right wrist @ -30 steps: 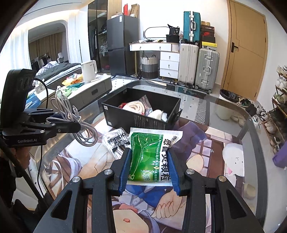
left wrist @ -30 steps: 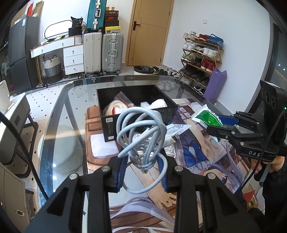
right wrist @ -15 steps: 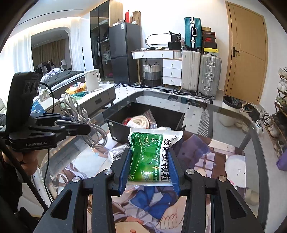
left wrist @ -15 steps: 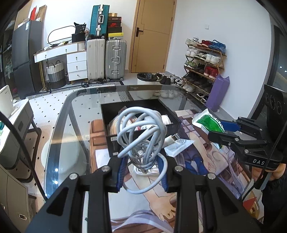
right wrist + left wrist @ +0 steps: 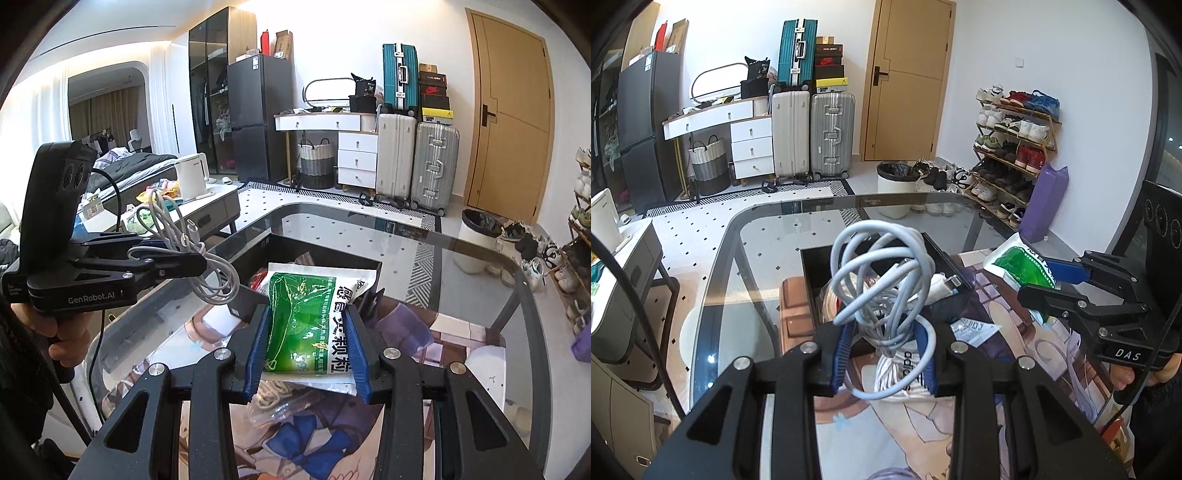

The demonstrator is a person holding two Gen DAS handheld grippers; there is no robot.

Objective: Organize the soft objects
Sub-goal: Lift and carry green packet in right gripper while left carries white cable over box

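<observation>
Cable [image 5: 882, 291], a pale grey coil of loose loops, is clamped between the blue pads of the left gripper [image 5: 886, 347], whose jaws are closed on its lower strands while the upper loops stand up in front of the camera. In the right wrist view the same coil [image 5: 192, 251] hangs from that gripper's tip [image 5: 177, 264], off the counter, with a hand [image 5: 55, 332] around the black handle below. The right gripper [image 5: 308, 347] has its jaws pressed against both sides of a green-and-white sealed pouch [image 5: 308, 325] printed with Chinese characters, held clear of the counter; the left wrist view shows the pouch [image 5: 1019, 264] sticking out of those jaws at the right. Beyond both held things sits an open black storage box [image 5: 328, 254] on the glass counter [image 5: 757, 258], with a clear bag of coiled cord [image 5: 831, 299] and other soft items partly visible inside. Under the left gripper lies a clear packet printed "adidas" [image 5: 905, 373] with white cord in it, and a white paper label [image 5: 975, 328] rests just beside the box. An illustrated mat [image 5: 295, 443] covers the near part of the counter beneath the glass.
</observation>
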